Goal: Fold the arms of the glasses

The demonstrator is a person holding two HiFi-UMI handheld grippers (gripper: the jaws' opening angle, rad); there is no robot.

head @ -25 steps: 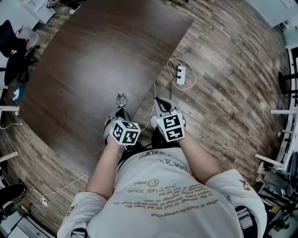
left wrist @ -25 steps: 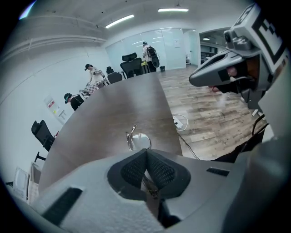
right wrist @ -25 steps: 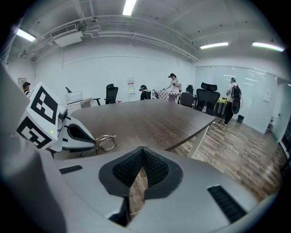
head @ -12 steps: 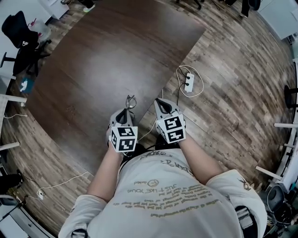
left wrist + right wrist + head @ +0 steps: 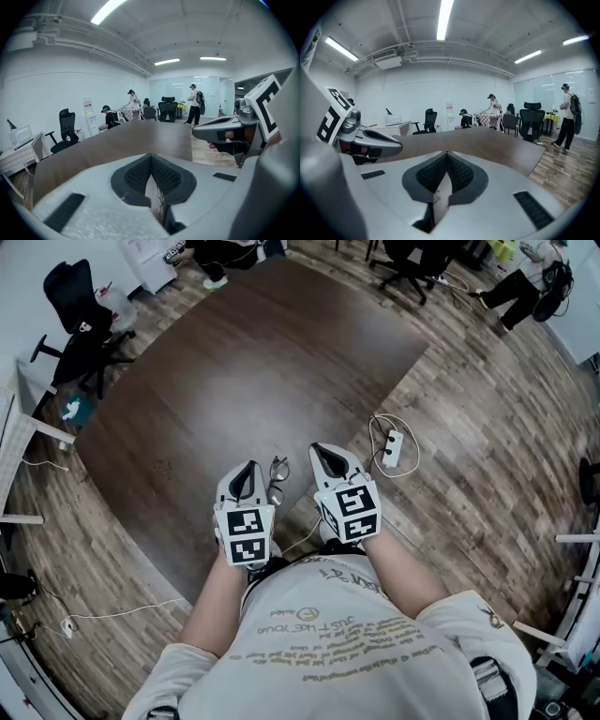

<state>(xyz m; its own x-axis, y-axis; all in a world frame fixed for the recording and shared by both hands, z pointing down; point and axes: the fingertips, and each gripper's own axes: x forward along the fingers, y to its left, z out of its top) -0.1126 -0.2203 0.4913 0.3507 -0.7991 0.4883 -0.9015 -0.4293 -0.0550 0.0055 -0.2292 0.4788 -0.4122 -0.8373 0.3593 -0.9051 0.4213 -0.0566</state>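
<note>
- We see our pale shirt nearest, with both bare forearms reaching forward from it
- Our left gripper hovers over the near edge of the table. Its own view shows the jaws clenched, pads pressed together at the tip with nothing between them
- A thin metal bit shows in the slit behind those pads; we cannot tell what it is
- Our right gripper sits level with the left, near the same edge. Its jaws are clenched too, and empty
- The glasses lie on the table between the two grippers, just beside the left one and touching neither as far as we can see
- They are too small for us to tell how their arms stand
- The brown table stretches away from us, bare past the glasses
- On the wood floor to our right lies a white power strip with its looped cable
- A black chair stands beyond the table's far left corner
- Farther off, people stand and sit by more chairs
</note>
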